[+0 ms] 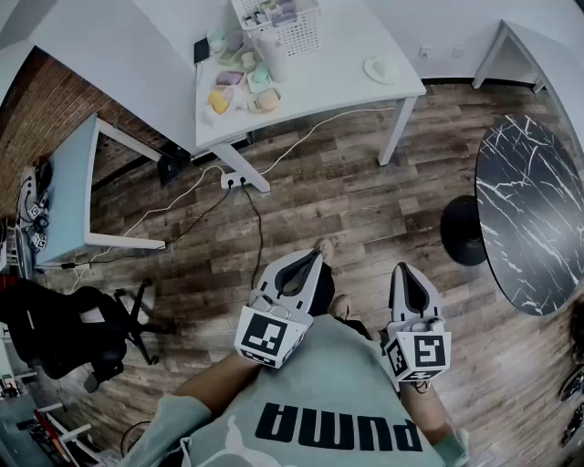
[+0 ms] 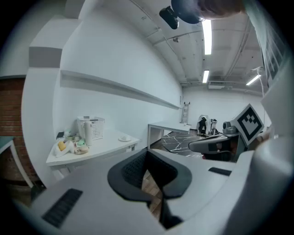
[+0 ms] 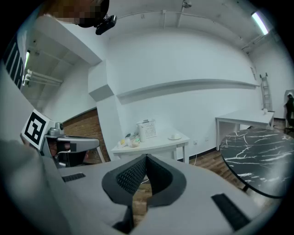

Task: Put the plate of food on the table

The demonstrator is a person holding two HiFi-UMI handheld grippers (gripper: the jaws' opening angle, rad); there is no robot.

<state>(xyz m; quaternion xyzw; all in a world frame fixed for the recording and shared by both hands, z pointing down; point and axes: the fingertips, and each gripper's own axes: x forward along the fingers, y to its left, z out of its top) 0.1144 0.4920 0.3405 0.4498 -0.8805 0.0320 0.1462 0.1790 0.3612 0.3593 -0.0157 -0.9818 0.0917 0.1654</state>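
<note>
Standing well back on the wooden floor (image 1: 347, 196), a person holds the left gripper (image 1: 315, 262) and the right gripper (image 1: 402, 272) close to the body. Both are tipped slightly downward, and both have their jaws pressed together on nothing. Each gripper's own view shows the same thing: dark pads meeting at the tip, with only floorboards showing below them.

The food (image 1: 239, 87) sits well apart from both grippers, straight ahead and somewhat to the left. It is bunched at the left end of a white table (image 1: 342, 82) in front of a white basket (image 1: 283, 25). From this distance the pile reads as pale tubs and something yellow, and the rim of any plate under it cannot be made out. A small white dish (image 1: 380, 69) lies alone near the table's right end, roughly in line with the right gripper. The white table runs crosswise to the way the person faces, so its near edge is the side open to a reach.

The left gripper looks to be the nearer of the two to the food, though neither is within reach and the floor between has to be crossed first. A round black marble table (image 1: 538, 205) stands off to the person's right, closer to the right gripper, and it seems the likely place for the plate to be set down
</note>
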